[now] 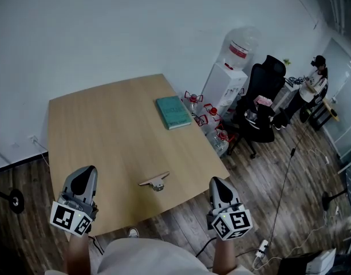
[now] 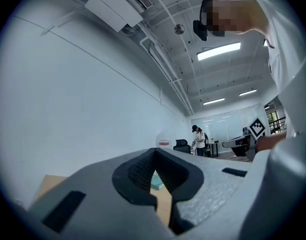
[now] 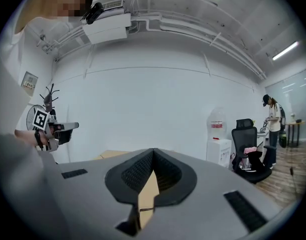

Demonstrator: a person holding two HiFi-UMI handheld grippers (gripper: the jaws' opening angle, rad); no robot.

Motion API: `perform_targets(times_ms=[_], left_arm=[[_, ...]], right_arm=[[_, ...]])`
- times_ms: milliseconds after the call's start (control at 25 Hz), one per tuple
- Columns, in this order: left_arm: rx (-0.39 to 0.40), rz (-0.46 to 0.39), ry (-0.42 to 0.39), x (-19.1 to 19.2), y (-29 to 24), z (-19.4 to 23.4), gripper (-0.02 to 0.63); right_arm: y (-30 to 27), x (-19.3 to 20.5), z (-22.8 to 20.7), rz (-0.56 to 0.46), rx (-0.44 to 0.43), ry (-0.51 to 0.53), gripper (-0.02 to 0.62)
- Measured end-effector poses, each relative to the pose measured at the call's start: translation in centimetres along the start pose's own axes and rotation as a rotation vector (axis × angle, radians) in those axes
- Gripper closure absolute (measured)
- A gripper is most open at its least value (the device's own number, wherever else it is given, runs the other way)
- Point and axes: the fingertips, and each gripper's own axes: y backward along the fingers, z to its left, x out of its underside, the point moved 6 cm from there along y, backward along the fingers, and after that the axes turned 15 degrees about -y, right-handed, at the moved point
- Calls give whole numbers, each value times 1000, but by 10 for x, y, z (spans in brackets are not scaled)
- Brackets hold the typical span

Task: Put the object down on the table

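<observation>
A small tan flat object with a grey metal part (image 1: 155, 182) lies on the wooden table (image 1: 106, 130), near its front edge, between my two grippers and touching neither. My left gripper (image 1: 85, 175) hovers over the table's front left corner, shut and empty; in its own view the jaws (image 2: 155, 153) meet at the tips. My right gripper (image 1: 216, 183) hangs just off the table's front right edge, also shut with nothing in it (image 3: 153, 152). Each gripper shows in the other's view: right gripper (image 2: 241, 143), left gripper (image 3: 63, 129).
A teal book (image 1: 174, 112) lies near the table's far right edge. Beyond that edge are red-capped bottles (image 1: 205, 117) on the floor, a water dispenser (image 1: 228, 79) and a black office chair (image 1: 260, 105). A person (image 1: 314, 85) stands at a desk far right. Cables cross the floor.
</observation>
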Motion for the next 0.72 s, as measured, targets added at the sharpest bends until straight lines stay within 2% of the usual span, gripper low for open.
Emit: perform_targets(times_ms=[280, 720], left_arm=[[-41, -1, 1, 7, 20, -7, 600], [-40, -31, 11, 3, 21, -10, 600]], right_arm=[[11, -4, 1, -30, 16, 2, 598], [13, -7, 11, -42, -1, 24, 598]])
